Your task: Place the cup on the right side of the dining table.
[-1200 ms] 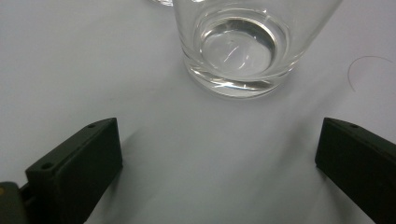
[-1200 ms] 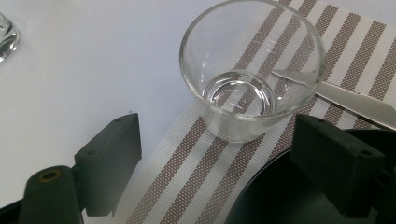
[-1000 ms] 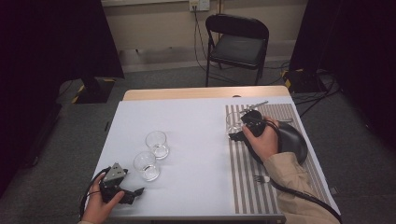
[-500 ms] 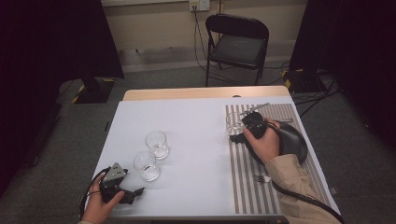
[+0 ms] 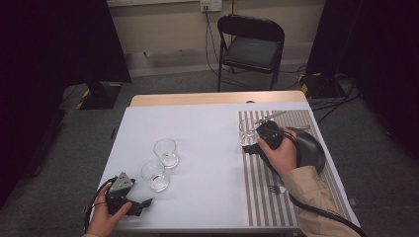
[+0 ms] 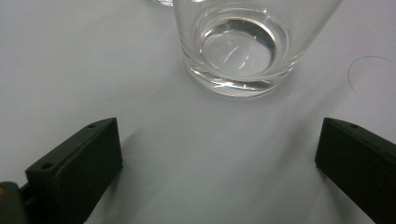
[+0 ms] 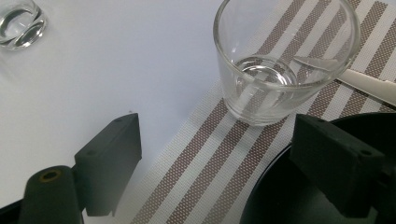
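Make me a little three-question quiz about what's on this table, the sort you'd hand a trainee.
1. How many clear glasses stand on the table?
2. True or false: the right gripper is clamped shut on the glass on the striped placemat.
3. Which does the left gripper face? A) the fork B) the nearest glass C) the black plate

Key:
1. Three: two on the white tabletop, one on the striped placemat.
2. False: its jaws stand apart, the glass just ahead of them.
3. B, with its jaws open.
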`<state>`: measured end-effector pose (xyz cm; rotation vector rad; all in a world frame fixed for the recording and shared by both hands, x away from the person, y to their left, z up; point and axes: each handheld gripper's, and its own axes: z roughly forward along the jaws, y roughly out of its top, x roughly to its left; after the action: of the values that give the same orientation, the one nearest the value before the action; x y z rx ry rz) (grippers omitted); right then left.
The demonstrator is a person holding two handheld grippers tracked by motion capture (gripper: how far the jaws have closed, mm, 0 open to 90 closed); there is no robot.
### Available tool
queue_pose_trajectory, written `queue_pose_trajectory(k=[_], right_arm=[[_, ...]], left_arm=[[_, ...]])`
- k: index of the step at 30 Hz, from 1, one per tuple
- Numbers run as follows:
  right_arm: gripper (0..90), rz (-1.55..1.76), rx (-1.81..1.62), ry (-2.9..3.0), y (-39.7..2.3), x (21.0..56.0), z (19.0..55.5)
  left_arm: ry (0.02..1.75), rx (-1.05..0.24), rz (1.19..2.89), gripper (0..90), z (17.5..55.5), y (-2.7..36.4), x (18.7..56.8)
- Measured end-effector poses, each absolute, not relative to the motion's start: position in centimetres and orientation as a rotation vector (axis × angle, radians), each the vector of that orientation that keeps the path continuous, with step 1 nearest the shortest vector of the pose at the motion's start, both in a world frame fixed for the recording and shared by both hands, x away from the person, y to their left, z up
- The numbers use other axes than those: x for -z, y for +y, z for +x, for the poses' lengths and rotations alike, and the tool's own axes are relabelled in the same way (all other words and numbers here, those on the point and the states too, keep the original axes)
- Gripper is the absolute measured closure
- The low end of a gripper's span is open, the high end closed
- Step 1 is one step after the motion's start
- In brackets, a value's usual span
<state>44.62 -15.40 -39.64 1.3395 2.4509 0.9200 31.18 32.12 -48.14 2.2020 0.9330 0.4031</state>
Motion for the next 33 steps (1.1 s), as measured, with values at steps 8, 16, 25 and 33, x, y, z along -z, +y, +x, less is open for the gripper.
queue_pose_trajectory(k=[8,16,25,33], right_arm=[[15.4,1.326,-0.929,2.480,-15.2,39.9,44.1],[15.3,1.314,-0.925,2.507,-15.0,40.1,43.7],[15.3,1.292,-0.933,2.530,-14.8,40.3,43.3],[15.4,1.268,-0.955,2.540,-14.4,40.6,42.7]], left_arm=[[0.932,-0.401,2.202,0.0,31.2,32.1,48.1],[0.934,-0.400,2.201,0.0,31.2,32.1,48.1],[0.933,-0.404,2.203,0.0,31.2,32.1,48.1],[0.937,-0.403,2.199,0.0,31.2,32.1,48.2]])
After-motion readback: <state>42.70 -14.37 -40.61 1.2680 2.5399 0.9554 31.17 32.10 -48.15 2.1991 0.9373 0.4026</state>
